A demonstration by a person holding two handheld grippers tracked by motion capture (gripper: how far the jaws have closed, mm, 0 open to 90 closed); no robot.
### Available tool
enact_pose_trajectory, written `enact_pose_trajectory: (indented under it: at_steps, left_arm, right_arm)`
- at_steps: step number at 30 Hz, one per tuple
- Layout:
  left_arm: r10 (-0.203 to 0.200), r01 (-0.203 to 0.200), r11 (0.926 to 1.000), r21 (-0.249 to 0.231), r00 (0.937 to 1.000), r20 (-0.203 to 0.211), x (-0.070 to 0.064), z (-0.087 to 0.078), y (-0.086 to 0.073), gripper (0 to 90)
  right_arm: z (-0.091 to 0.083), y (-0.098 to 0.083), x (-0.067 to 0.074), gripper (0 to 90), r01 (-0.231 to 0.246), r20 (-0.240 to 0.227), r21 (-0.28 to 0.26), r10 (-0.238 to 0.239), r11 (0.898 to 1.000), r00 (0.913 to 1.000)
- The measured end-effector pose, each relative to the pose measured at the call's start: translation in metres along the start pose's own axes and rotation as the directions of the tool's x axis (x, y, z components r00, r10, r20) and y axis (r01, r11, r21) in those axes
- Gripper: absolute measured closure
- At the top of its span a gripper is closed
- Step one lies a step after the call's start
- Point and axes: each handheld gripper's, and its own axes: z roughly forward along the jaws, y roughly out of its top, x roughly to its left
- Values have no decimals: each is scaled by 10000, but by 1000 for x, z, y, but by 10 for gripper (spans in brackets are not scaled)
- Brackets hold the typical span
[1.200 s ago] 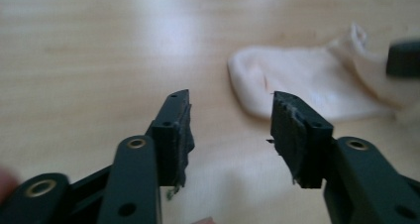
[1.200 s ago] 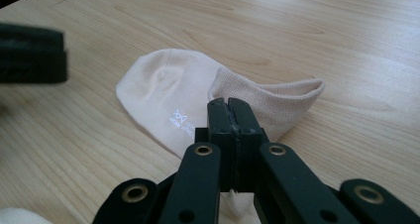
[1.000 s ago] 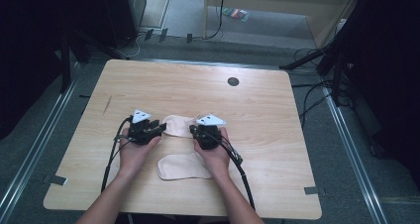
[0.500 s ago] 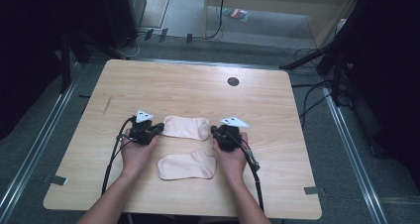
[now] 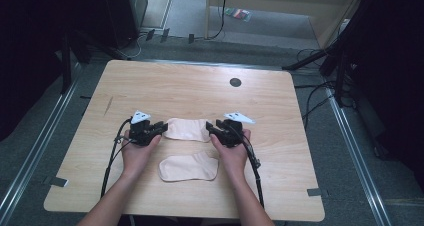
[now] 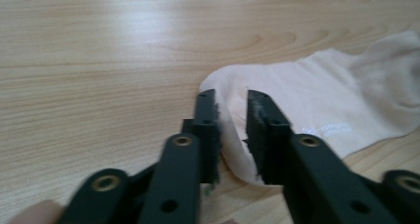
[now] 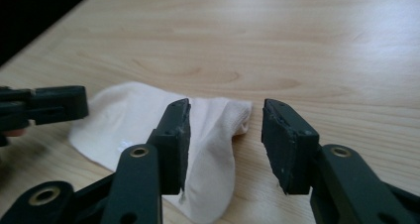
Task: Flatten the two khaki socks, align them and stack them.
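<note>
Moved: right gripper (image 5: 214,128) now farther right, far sock (image 5: 187,129) stretched flat on desk (image 5: 200,86) between both grippers. Right jaws have just been opening, apart, sock edge loose between them. Left gripper (image 5: 159,128) jaws have just been opening, slightly apart astride the sock's other end; release judged under way, near sock (image 5: 188,167) lying untouched.

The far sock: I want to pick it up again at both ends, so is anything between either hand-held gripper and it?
Nothing visible. The far sock lies flat on the table with the left hand-held gripper straddling one end and the right hand-held gripper open at the other. The near sock lies apart, closer to the person.
</note>
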Motion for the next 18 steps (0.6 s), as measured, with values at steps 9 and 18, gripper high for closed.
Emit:
enact_pose_trajectory:
  at_steps: [9, 18]
  left_arm:
    - [883, -868, 9934, 751, 9960, -170, -8, 2, -1, 900]
    - [-113, 129, 9988, -466, 9993, 351, 3, -6, -1, 717]
  right_arm:
    - [14, -11, -24, 826, -271, 1870, 1044, 71, 9942, 9823]
    - [-8, -1, -39, 751, -239, 1555, -189, 266, 9995, 9875]
